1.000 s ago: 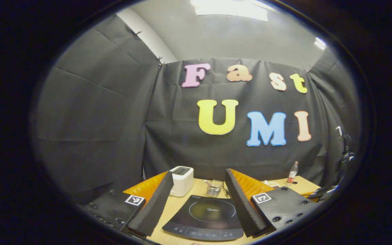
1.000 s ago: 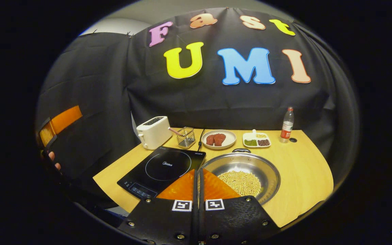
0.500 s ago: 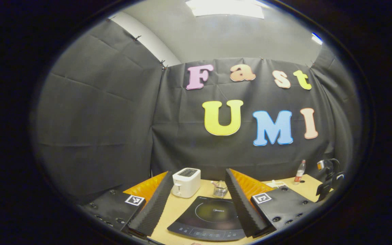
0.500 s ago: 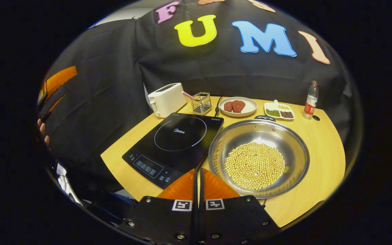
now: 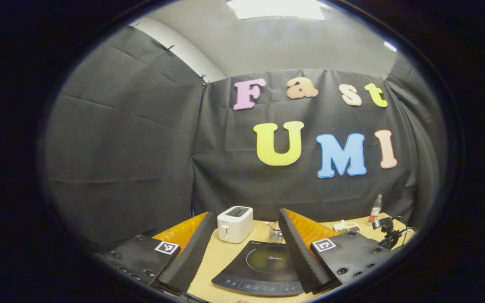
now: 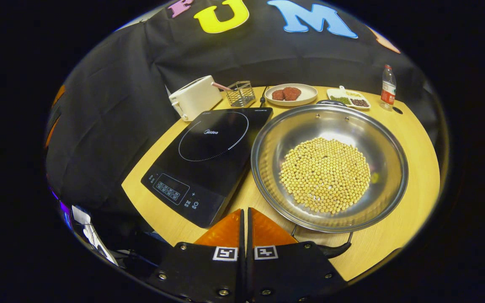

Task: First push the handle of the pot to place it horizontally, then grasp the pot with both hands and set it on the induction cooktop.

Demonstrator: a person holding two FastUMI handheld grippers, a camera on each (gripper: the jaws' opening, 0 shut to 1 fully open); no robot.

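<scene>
A wide steel pot (image 6: 267,139) holding yellow beans sits on the wooden table (image 6: 411,139), just right of the black induction cooktop (image 6: 209,155). One dark pot handle (image 6: 335,250) points toward me at the near rim, another handle (image 6: 330,102) lies at the far rim. My right gripper (image 6: 244,212) is shut with nothing in it, its tips just left of the near handle. In the left gripper view, my left gripper (image 5: 246,233) stands open above the cooktop (image 5: 263,269), high off the table.
At the back of the table stand a white toaster (image 6: 194,97), a wire basket (image 6: 241,92), a plate of meat (image 6: 291,94), a divided dish (image 6: 348,98) and a water bottle (image 6: 388,87). The toaster (image 5: 235,218) shows between my left fingers. The table's front edge is close to my right gripper.
My right gripper has dropped and moved forward toward the pot's near rim, staying shut. The left gripper drifted slightly left and stayed open.
</scene>
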